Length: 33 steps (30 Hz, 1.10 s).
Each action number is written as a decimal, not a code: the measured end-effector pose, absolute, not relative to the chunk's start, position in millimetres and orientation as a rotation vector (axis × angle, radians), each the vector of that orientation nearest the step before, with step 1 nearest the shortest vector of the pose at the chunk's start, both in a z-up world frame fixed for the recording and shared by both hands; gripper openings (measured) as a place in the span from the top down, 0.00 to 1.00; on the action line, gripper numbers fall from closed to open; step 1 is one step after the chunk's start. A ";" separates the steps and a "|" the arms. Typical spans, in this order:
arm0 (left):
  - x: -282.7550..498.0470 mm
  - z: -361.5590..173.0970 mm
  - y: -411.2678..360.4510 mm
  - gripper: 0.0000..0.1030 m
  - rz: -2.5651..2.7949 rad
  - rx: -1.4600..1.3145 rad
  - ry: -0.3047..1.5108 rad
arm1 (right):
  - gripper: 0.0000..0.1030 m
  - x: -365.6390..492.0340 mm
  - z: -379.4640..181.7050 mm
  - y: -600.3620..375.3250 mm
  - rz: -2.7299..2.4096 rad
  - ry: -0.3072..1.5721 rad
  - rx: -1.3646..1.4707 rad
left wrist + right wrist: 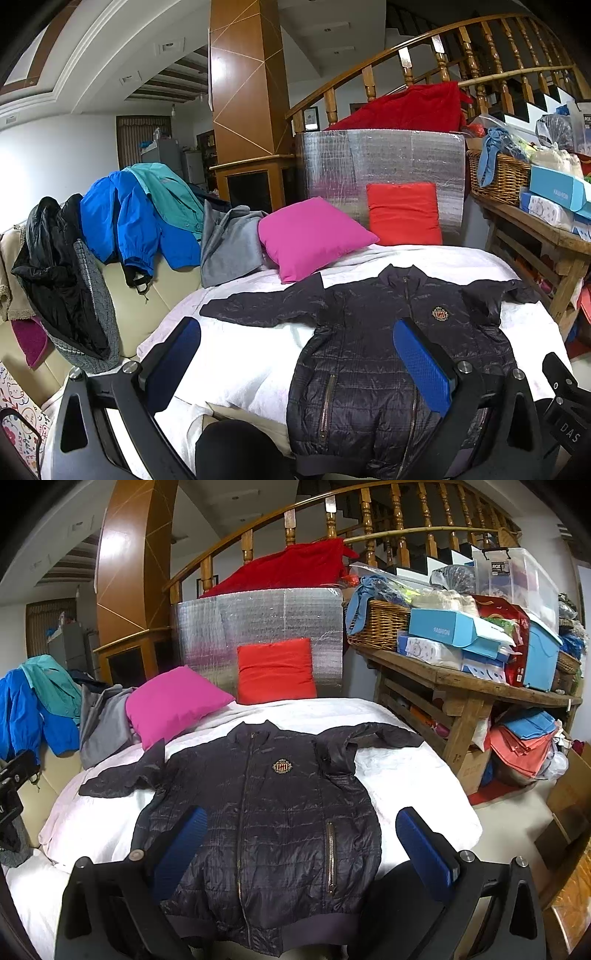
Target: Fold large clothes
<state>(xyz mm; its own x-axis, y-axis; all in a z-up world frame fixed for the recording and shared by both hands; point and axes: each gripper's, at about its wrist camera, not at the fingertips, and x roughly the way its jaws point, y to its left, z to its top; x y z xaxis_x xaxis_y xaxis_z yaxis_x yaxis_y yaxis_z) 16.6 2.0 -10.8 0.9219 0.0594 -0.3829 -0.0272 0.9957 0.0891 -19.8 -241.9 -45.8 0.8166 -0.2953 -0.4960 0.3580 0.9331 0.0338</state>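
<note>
jacket (266, 812) flat, unfolded on white sheet (406, 775) | both hand-held grippers L (295, 369) / R (299, 849) wide, holding nothing

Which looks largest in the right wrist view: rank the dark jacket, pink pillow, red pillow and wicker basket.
1. Dark jacket, by far the largest.
2. Pink pillow.
3. Red pillow, close to the pink one; it lies farther back, so this order is unsure.
4. Wicker basket, smallest, partly hidden and farthest away.
</note>
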 end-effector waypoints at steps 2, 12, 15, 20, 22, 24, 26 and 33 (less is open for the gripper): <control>17.3 -10.3 1.9 0.00 0.045 0.083 0.397 | 0.00 -18.7 -46.1 -242.8 -0.346 0.514 0.131; 19.2 -15.9 0.6 0.00 0.046 0.091 0.401 | 0.00 -16.1 -46.1 -244.2 -0.339 0.531 0.138; 19.9 -16.4 0.9 0.00 0.047 0.093 0.402 | 0.00 -15.5 -47.0 -244.6 -0.336 0.535 0.139; 19.4 -17.5 1.1 0.00 0.044 0.096 0.405 | 0.00 -14.0 -47.2 -244.6 -0.333 0.541 0.140; 19.9 -18.0 1.7 0.00 0.044 0.096 0.408 | 0.00 -13.6 -47.8 -244.8 -0.332 0.544 0.140; 19.6 -19.1 2.0 0.00 0.044 0.096 0.409 | 0.00 -13.2 -48.5 -244.4 -0.331 0.547 0.140; 19.7 -19.5 2.2 0.00 0.045 0.096 0.410 | 0.00 -13.1 -49.1 -243.9 -0.330 0.549 0.141; 21.8 -22.0 1.2 0.00 0.044 0.097 0.417 | 0.00 -11.6 -50.9 -243.8 -0.327 0.558 0.139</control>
<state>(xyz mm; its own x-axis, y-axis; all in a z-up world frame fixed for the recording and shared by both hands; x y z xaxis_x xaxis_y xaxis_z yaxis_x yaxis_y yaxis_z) 21.8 1.2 -22.0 0.9135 0.0630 -0.4020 -0.0232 0.9944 0.1031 -11.6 -243.8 -50.9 0.7981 -0.2664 -0.5404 0.3414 0.9390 0.0412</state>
